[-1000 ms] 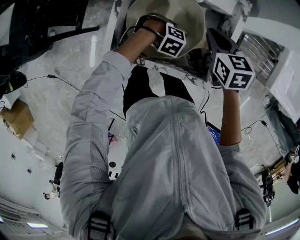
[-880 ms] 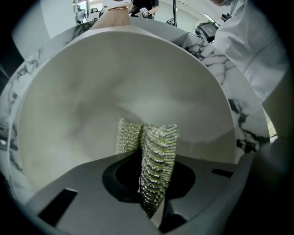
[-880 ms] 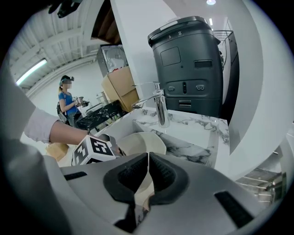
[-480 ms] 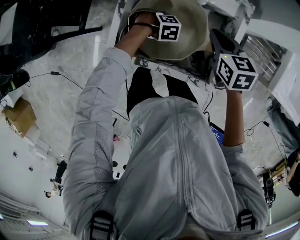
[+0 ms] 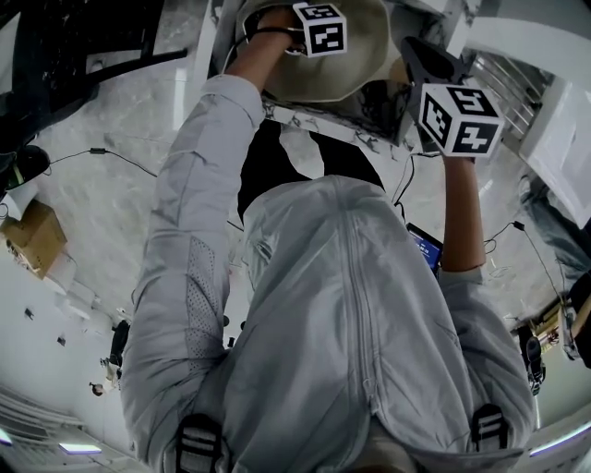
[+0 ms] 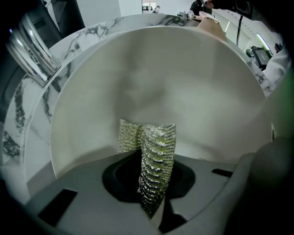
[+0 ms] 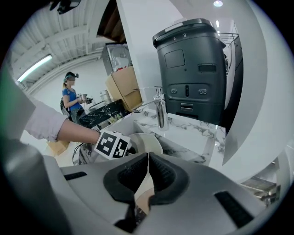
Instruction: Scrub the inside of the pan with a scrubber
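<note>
A cream pan fills the left gripper view, its inside facing me. My left gripper is shut on a metallic mesh scrubber whose free end rests against the pan's inner wall. In the head view the left gripper's marker cube sits over the pan at the top. My right gripper is shut on a thin beige strip, apparently the pan's handle, which runs toward the pan. Its marker cube shows right of the pan.
The pan is held over a sink in a marbled white counter with a chrome faucet. A tall dark machine stands behind. Metal bars lie left of the pan. Another person and cardboard boxes are far back.
The left gripper's cube has travelled up and away across the pan. The right gripper and the pan have barely shifted.
</note>
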Demonstrator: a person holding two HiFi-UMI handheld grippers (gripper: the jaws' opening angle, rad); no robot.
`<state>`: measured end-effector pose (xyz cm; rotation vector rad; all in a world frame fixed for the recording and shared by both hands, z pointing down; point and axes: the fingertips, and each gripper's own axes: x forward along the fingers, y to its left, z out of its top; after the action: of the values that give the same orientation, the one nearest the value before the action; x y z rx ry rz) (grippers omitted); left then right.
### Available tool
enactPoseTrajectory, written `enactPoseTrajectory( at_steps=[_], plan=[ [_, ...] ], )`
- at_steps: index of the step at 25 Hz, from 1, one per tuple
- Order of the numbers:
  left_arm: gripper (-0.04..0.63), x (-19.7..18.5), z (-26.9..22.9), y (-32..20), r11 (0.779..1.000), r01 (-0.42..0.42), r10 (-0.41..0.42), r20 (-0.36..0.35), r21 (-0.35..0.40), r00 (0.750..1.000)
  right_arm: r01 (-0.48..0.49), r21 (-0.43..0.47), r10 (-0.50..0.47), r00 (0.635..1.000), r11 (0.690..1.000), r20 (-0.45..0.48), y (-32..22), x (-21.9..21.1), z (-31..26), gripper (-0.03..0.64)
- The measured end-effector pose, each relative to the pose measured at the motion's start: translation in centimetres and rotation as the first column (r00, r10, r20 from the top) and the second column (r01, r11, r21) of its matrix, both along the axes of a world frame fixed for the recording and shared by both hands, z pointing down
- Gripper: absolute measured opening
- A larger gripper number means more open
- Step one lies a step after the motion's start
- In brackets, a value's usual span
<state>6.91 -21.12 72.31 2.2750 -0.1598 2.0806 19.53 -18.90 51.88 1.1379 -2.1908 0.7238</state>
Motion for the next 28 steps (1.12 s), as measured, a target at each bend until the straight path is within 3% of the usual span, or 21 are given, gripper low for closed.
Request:
enactPoseTrajectory(
  at_steps=[3,6,9,13,15,18,21,24,28],
  plan=[
    [0.067,0.8,-0.5,1.9,0.998,-0.024,0.022,-0.029,-0.066,0.999,0.001,0.025,-0.001,1.0,1.0,-0.012,0.3,0.1,-1.7,0.037],
    [0.067,1.7,-1.6,4.9,0.981,-0.047,0.038,-0.052,-0.189,0.998,-0.019,0.039,0.02,0.999,0.999,-0.028,1.3,0.7,-3.0,0.037],
    [0.067,2.1,-2.6,8.8,0.942,-0.091,0.075,-0.062,-0.324,0.995,-0.037,0.043,0.039,0.998,0.998,-0.051,2.8,0.8,-4.0,0.037],
    [0.067,1.4,-3.0,13.0,0.882,-0.179,0.157,-0.087,-0.437,0.984,-0.042,0.064,0.047,0.996,0.997,-0.079,4.8,-0.1,-5.1,0.037],
    [0.066,0.7,-3.1,14.3,0.855,-0.171,0.145,-0.09,-0.49,0.985,-0.033,0.073,0.04,0.994,0.997,-0.098,5.9,-0.7,-5.3,0.037],
    [0.067,0.3,-3.4,14.9,0.838,-0.123,0.077,-0.109,-0.531,0.991,-0.05,0.081,0.058,0.994,0.995,-0.094,7.7,-1.3,-5.7,0.037],
    [0.066,0.1,-4.3,15.6,0.822,-0.122,0.063,-0.123,-0.557,0.99,-0.092,0.077,0.098,0.993,0.993,-0.069,9.4,-1.5,-6.0,0.037],
    [0.066,0.4,-6.0,16.4,0.774,-0.123,0.026,-0.163,-0.621,0.986,-0.136,0.091,0.142,0.988,0.986,-0.065,11.0,-1.2,-6.7,0.037],
    [0.066,1.3,-9.4,17.0,0.674,-0.12,-0.102,-0.252,-0.729,0.962,-0.193,0.121,0.201,0.977,0.974,-0.063,12.4,0.0,-8.0,0.037]
  ],
)
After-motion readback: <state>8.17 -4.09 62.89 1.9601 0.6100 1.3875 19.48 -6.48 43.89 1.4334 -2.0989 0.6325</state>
